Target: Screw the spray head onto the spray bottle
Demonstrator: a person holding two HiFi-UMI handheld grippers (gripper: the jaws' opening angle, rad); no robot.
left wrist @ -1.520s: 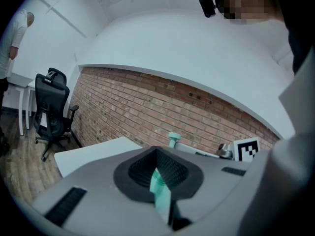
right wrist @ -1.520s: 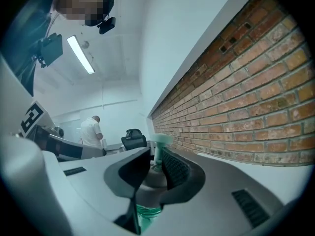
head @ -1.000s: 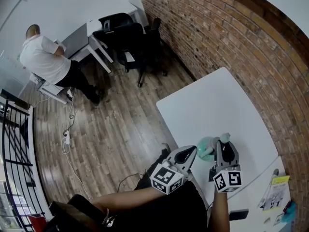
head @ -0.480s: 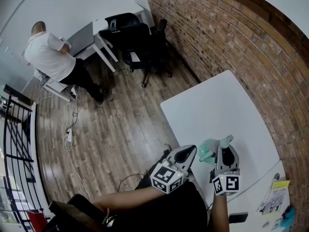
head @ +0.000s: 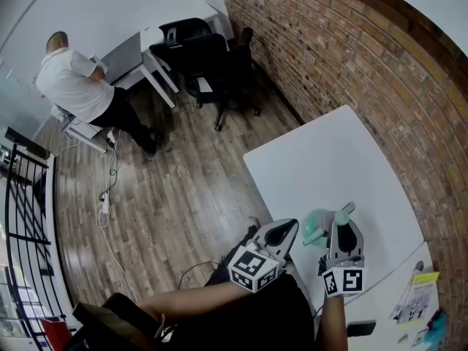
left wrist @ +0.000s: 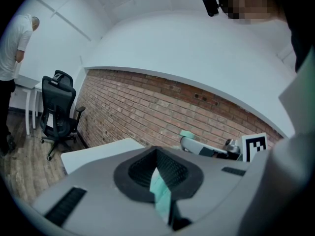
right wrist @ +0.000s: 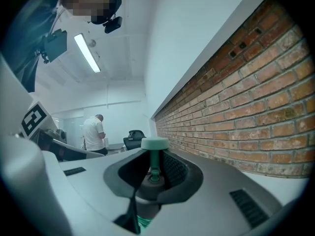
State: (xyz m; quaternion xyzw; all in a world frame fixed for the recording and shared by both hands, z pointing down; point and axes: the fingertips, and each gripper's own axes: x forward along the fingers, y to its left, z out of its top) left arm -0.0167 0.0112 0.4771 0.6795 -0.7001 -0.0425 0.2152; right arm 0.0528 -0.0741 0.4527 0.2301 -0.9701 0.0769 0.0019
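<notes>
**Spray head set on bottle; tightening not confirmed**

Head view: The work is held over the near edge of the white table [head: 329, 159]. The left gripper [head: 289, 230] meets the teal spray bottle [head: 315, 227] from the side. The right gripper [head: 344, 231] sits just beside it. The spray head [head: 341, 216] stands out past the right gripper's tips, close against the bottle. A person [head: 73, 86] in a white shirt stands well apart, across the room.

Left gripper view: The jaws are pressed fully together on a thin teal part of the bottle [left wrist: 160, 193]. The hold looks firm.

Right gripper view: The jaws have just been closing and pinch the spray head at its grey collar. Its stem and teal cap [right wrist: 154, 144] stand upright between the pads. A green sliver shows under the collar, probably the bottle's neck.

Assessment: Head and bottle are brought together, and each is gripped. Whether the threads have caught cannot be seen. Judged still outstanding: turning the head down tight, then letting go.
</notes>
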